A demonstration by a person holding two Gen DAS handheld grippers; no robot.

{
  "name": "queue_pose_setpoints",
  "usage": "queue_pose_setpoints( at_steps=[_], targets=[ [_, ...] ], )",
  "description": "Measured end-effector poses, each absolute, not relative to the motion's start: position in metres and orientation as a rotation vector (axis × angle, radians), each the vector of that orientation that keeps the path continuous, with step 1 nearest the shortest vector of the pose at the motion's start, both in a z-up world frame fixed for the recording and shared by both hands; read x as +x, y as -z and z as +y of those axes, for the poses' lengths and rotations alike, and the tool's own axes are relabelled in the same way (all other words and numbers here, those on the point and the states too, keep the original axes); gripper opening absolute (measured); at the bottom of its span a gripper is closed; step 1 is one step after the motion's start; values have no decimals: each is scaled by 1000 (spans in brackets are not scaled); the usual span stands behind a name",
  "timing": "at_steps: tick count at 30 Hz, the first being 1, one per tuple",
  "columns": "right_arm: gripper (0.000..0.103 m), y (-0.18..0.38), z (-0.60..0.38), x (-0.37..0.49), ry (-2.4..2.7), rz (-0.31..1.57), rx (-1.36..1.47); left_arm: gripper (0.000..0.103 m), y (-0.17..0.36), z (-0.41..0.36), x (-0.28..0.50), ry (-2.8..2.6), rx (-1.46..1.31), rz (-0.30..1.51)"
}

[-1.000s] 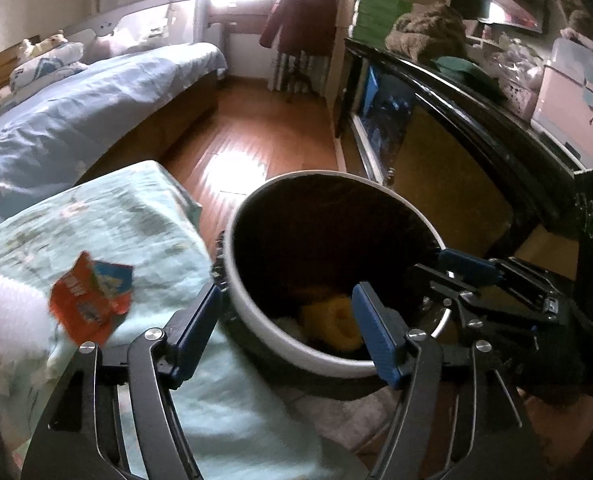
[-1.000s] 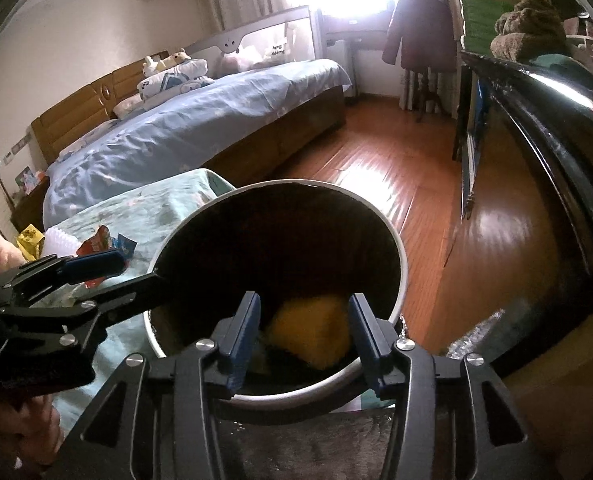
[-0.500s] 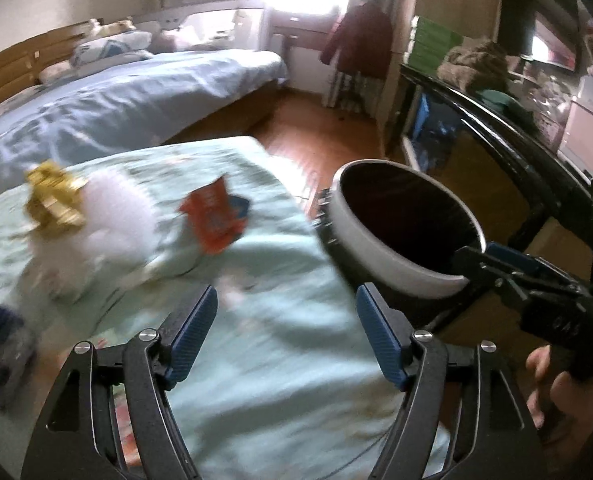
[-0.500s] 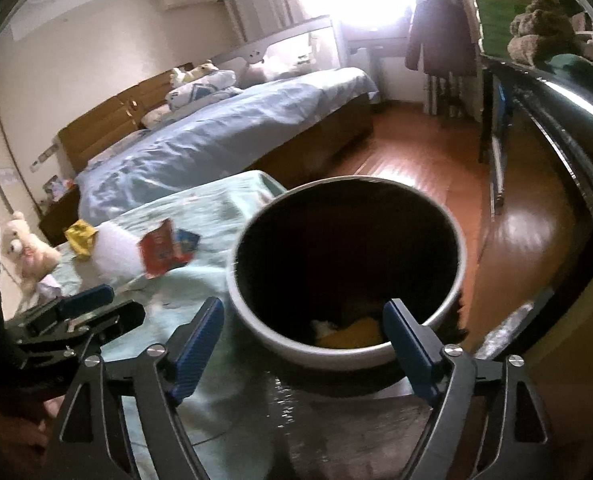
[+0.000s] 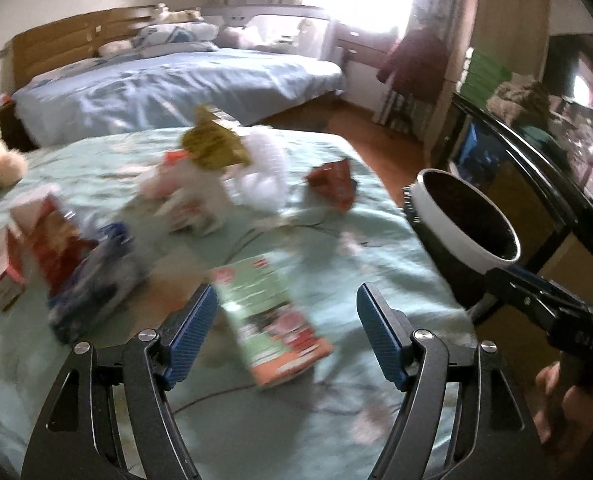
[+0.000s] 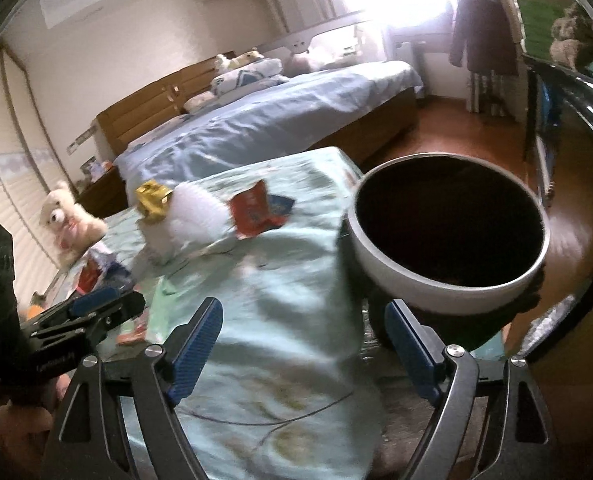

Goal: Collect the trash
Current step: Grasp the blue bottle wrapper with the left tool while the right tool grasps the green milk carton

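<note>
Left wrist view: the left tool (image 5: 286,334) hangs spread and empty low in the frame, a flat green-and-red carton (image 5: 270,320) lying between its fingers on the cloth-covered desk (image 5: 376,264). The carton looks light and thin-walled, likely to crush, so pinching across its narrow width seems wisest. Farther up sit a red wrapper (image 5: 332,188), white foam netting (image 5: 264,172) and a gold wrapper (image 5: 212,146), all flimsy. The trash bin (image 5: 468,220) stands at right. The right tool (image 6: 302,350) is likewise released, gripping nothing.

Right gripper (image 6: 302,344), jaws spread and empty, above teal cloth (image 6: 280,292) beside the white-rimmed trash bin (image 6: 448,240).
</note>
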State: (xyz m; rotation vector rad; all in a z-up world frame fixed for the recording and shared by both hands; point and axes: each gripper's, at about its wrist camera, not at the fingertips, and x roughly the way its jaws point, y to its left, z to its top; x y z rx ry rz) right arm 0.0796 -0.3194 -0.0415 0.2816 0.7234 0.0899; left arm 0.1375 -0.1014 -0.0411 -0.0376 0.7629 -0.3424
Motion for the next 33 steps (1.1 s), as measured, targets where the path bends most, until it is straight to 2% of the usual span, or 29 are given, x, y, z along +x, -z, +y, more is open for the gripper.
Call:
queue_pose_setpoints(
  at_steps=[18,26,29,33],
  targets=[
    [85,53,-217,84,-294,795,194,74,56,2,121,189,-116,779],
    [85,61,-189,94,-329,822,159,74,63,24,131,175,-90,802],
    [85,64,-179,101,-335,840,133,78,64,28,139,197,-52,808],
    [85,70,-168,109,-343,849,111,78,67,29,151,223,-4,826]
  ],
)
